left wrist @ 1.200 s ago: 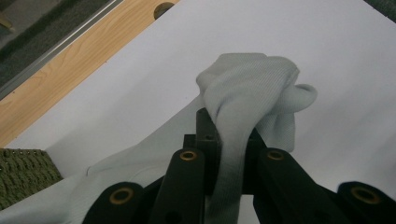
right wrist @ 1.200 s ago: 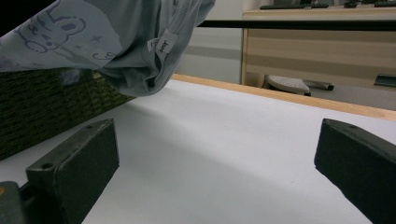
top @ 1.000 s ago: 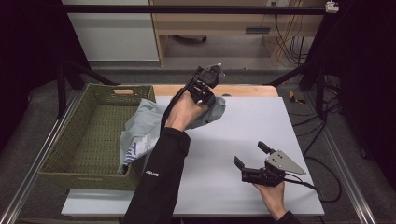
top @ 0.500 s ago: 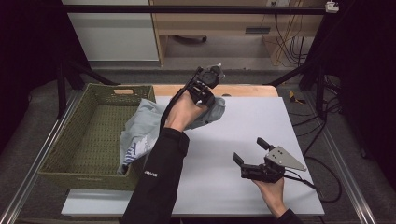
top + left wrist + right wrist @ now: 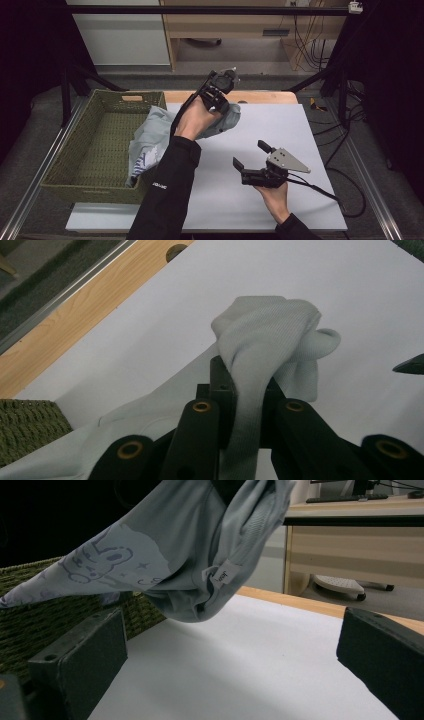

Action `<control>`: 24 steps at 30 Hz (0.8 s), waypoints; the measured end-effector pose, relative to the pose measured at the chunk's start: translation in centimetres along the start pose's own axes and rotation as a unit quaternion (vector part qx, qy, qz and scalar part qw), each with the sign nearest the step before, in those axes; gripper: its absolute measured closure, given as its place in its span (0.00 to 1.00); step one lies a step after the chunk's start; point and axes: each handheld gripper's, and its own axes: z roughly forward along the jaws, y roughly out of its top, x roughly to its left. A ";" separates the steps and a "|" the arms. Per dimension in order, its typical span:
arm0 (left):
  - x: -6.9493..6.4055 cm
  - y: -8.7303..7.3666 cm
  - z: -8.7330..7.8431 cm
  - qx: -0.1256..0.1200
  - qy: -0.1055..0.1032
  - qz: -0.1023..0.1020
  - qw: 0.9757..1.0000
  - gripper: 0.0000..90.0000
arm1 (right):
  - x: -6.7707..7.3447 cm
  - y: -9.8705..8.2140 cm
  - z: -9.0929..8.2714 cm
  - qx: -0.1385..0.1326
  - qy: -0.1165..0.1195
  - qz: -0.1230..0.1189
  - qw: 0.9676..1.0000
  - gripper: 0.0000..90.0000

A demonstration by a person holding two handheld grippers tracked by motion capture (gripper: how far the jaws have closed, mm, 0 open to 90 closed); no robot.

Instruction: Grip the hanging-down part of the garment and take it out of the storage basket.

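Left black two-jaw gripper (image 5: 220, 95) raised above the far part of the white rectangular table board (image 5: 300, 135), jaws pressed together on a bunched fold of the pale grey-blue knit cotton garment (image 5: 150, 145); in the left gripper view, ribbed cloth (image 5: 270, 340) squeezed between the pads and spilling over them in a rounded wad. Soft, thin fabric, with a darker blue cartoon print (image 5: 107, 555) and small stars on one panel, plus a little white sewn-in label (image 5: 223, 573). Hanging slack from the pinch, long axis slanting down from the gripper toward the green woven rectangular basket (image 5: 85, 150), lower end draped over the basket's near-right rim and partly inside. Lowest sag of the cloth just clear of the board beside the basket. Right black two-jaw gripper (image 5: 252, 160) well apart from the basket, low over the board's near-right part, jaws spread wide with nothing between, pointed at the hanging cloth. Bare board between the basket and the right gripper; wooden edge strip (image 5: 260, 96) along the far side.
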 end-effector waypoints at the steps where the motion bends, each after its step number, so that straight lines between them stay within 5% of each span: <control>1: 0.0 0.0 0.0 -0.001 -0.001 0.000 1.000 0.92 | 0.1 0.1 0.2 0.001 0.003 0.001 1.000 0.00; 16: 0.3 -0.1 -0.6 -0.004 0.002 -0.003 1.000 0.92 | 2.1 0.1 3.9 0.012 0.035 -0.004 0.999 0.01; 24: 0.2 -0.3 -0.8 -0.004 0.004 0.001 1.000 0.92 | 2.1 -0.2 5.8 0.016 0.029 -0.002 0.999 0.01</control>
